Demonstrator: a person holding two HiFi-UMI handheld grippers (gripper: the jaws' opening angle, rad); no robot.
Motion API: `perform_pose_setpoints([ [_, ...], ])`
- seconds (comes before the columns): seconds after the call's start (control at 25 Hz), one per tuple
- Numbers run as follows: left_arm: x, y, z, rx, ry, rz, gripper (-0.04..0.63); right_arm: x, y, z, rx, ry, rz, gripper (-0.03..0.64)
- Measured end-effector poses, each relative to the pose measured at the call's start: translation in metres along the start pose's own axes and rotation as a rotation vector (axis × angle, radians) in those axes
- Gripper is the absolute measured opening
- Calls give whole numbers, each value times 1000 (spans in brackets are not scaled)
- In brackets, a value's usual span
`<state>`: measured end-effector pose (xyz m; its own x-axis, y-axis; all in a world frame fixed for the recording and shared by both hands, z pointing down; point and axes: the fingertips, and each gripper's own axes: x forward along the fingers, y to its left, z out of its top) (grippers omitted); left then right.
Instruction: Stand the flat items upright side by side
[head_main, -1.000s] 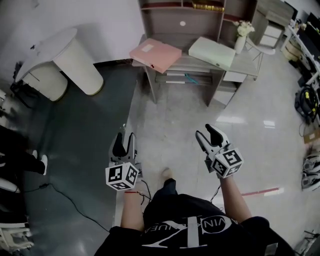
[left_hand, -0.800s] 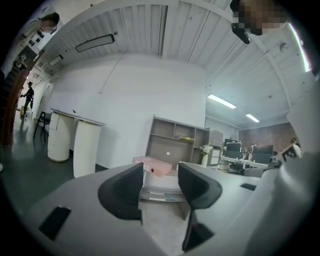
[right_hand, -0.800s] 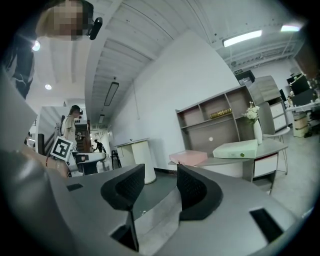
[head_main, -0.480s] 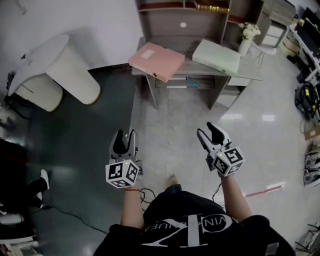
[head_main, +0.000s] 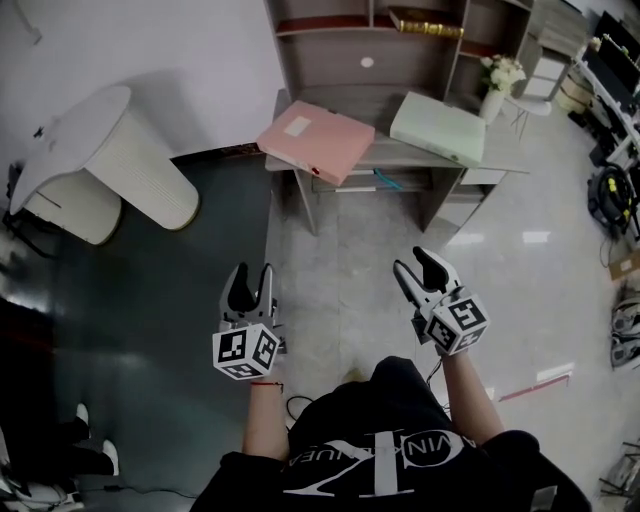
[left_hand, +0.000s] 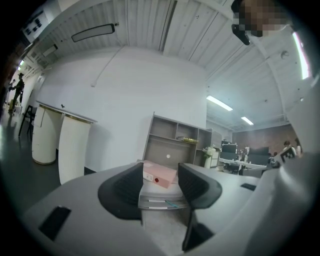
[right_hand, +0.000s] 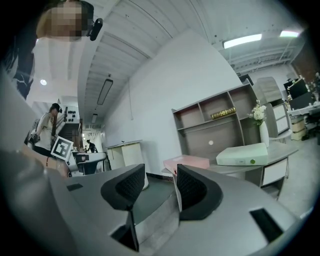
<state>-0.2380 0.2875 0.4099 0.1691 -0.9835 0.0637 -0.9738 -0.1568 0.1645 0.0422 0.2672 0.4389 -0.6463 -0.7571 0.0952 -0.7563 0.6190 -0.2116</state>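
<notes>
While both grippers hang well short of the desk (head_main: 388, 152), nothing of the task is under way: the left gripper (head_main: 250, 273) and the right gripper (head_main: 414, 262) are each released, jaws apart with only floor and far furniture between them. Both flat items lie on their broad faces on that far desk, the pink file box (head_main: 313, 139) to the left and the green file box (head_main: 437, 128) to the right, well apart from each other.

The likeliest trouble, as I judge it, is the pink file box: its near corner juts past the desk's front edge, so a clumsy push while tipping it up could send it to the floor. The green file box lies near the vase of flowers (head_main: 497, 85) at the right end, and swinging it upright could knock the vase over. Boxes stood apart may also topple without each other for support.

Only the head view shows both grippers at once and the stretch of floor to cross. From the left gripper (left_hand: 160, 177), the pink file box (left_hand: 161, 173) shows with a red spot on its spine, and the green one is hidden. From the right gripper (right_hand: 159, 185), both boxes appear, the green file box (right_hand: 242, 154) with a green dot, plus people far to the left.
</notes>
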Motion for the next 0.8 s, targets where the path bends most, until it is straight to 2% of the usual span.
perform_pose_setpoints([
  [0.28, 27, 9, -19, -28, 40, 3, 202, 25, -19, -9, 13, 34, -3, 210],
  [0.52, 67, 34, -5, -34, 14, 60, 202, 77, -39, 1, 3, 36, 51, 212],
  [0.8, 133, 40, 6, -33, 27, 67, 202, 138, -77, 19, 4, 56, 94, 213],
])
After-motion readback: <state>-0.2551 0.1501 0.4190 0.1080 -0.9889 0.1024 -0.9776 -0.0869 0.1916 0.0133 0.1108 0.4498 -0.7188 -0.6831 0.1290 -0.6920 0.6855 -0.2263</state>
